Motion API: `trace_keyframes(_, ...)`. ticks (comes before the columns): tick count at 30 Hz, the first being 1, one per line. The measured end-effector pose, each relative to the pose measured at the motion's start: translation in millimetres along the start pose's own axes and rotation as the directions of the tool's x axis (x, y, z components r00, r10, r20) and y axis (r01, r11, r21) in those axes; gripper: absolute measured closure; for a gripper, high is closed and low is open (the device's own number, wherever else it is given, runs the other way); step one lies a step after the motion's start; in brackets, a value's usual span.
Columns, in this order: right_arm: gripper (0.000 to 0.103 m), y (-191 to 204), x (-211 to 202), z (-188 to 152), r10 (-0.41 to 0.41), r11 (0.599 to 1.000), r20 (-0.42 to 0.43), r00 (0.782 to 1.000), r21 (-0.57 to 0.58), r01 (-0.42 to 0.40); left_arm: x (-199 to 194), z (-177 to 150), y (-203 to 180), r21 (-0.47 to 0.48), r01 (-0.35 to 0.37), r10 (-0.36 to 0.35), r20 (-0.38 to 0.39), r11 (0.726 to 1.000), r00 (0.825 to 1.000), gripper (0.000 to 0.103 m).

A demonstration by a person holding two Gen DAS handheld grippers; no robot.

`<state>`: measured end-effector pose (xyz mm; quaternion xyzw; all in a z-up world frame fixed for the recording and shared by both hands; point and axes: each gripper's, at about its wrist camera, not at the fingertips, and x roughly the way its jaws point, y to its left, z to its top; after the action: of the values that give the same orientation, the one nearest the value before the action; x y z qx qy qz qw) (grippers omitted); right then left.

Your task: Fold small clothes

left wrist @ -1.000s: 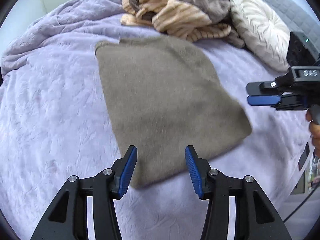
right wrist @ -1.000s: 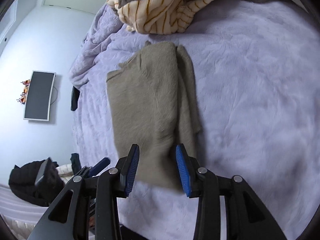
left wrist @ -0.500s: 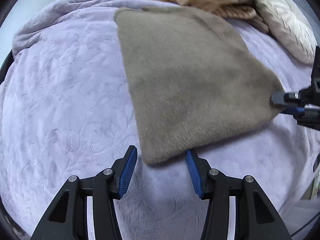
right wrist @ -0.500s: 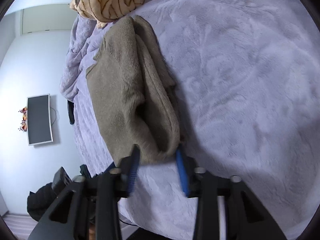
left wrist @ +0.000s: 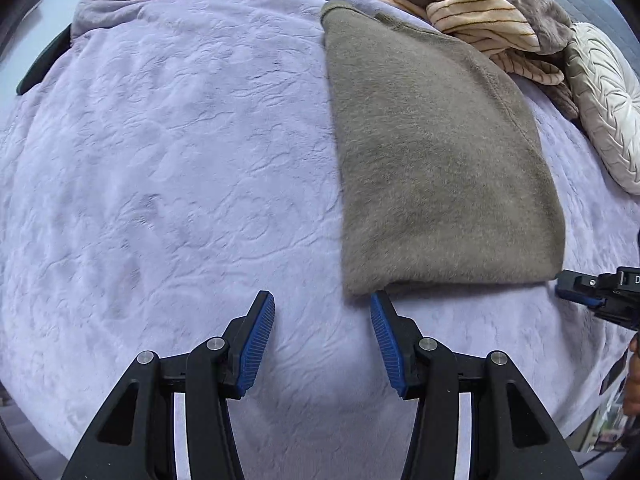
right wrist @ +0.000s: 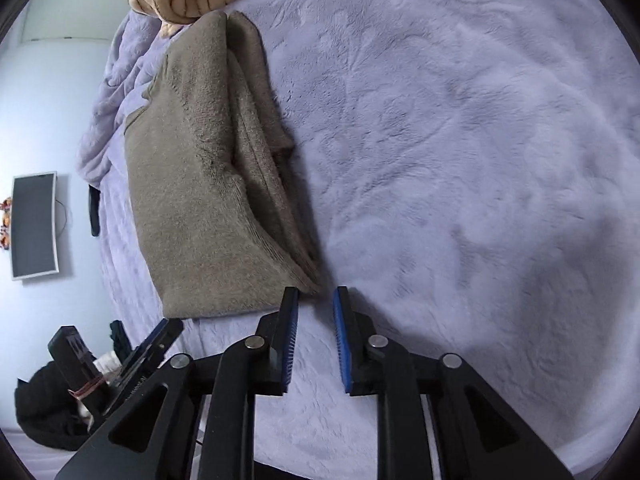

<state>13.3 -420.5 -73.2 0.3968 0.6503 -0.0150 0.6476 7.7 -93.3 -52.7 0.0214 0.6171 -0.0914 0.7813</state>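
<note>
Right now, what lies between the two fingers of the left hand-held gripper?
Only bare purple blanket; the left wrist view shows the grey garment's corner just past the left hand-held gripper's right fingertip.

The striped clothes pile (left wrist: 472, 4) is cut off by the top edge.

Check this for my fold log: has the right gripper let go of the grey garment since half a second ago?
Yes. The right gripper now sits just off the grey garment corner, jaws slightly reopened and empty.
</note>
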Motion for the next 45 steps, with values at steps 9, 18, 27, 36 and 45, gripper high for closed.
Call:
trace_keyframes(9,0.081,47,-33,-1,0.042,0.985,0.087,0.995,-0.171,-0.026,-28,2,5,-0.045,0.034,-0.035,-0.029,0.998,0.999,0.051)
trace_keyframes(18,0.081,84,10,6,0.004,0.970,-0.005,1.000,-0.242,-0.005,-38,10,-3,-0.081,0.036,-0.037,-0.015,0.996,0.999,0.051)
trace_keyframes(27,0.081,55,29,13,-0.080,0.978,-0.033,0.996,-0.195,0.072,18,39,-28,0.012,0.011,-0.010,-0.062,1.000,0.998,0.051)
trace_keyframes(36,0.081,45,28,8,-0.090,0.979,-0.062,0.994,-0.191,0.077,30,34,-26,0.007,-0.004,0.005,-0.115,1.000,0.993,0.035)
trace_keyframes(45,0.057,50,9,0,-0.103,0.971,-0.050,0.993,-0.220,0.090,32,34,-22,-0.007,0.005,-0.006,-0.131,1.000,0.991,0.035)
